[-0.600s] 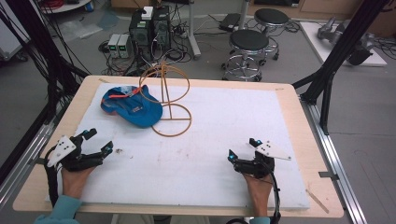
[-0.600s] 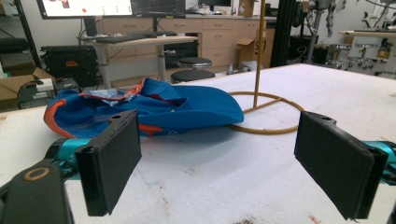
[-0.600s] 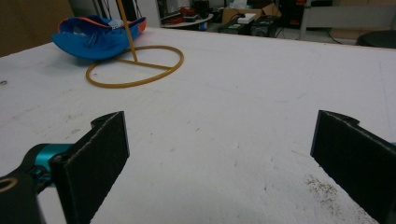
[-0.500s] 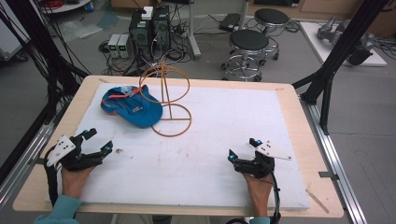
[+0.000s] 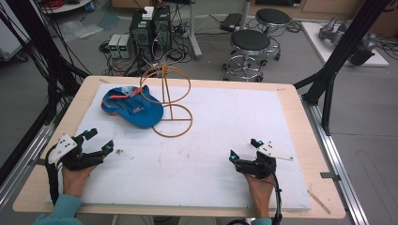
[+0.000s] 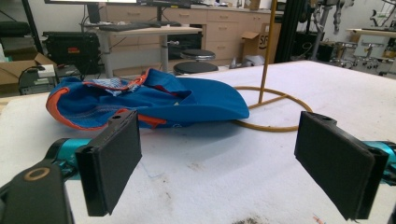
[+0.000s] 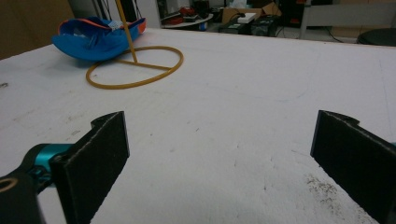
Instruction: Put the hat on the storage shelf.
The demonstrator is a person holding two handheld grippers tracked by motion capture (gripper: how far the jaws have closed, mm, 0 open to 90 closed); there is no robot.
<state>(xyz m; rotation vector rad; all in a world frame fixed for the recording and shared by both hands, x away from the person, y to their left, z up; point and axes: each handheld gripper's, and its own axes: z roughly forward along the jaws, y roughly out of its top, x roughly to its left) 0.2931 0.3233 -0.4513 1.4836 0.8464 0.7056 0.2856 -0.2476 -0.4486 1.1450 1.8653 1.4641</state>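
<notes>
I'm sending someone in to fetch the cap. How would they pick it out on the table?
Look at the white mat covering the wooden table, then to its far left corner. There the blue cap lies beside a yellow wire stand, its edge over the stand's ring base. It is the soft thing there, blue with orange trim.

The high view looks forward and down from above the near edge of the table (image 5: 300, 140), seeing all of it. Each gripper view sits low, close over the white top, looking toward the far left corner. All three share the blue cap (image 5: 133, 110) (image 6: 154, 100) (image 7: 95, 39) and yellow wire stand (image 5: 171, 105) (image 6: 273, 109) (image 7: 133, 67) (nearer in the left gripper view).
</notes>
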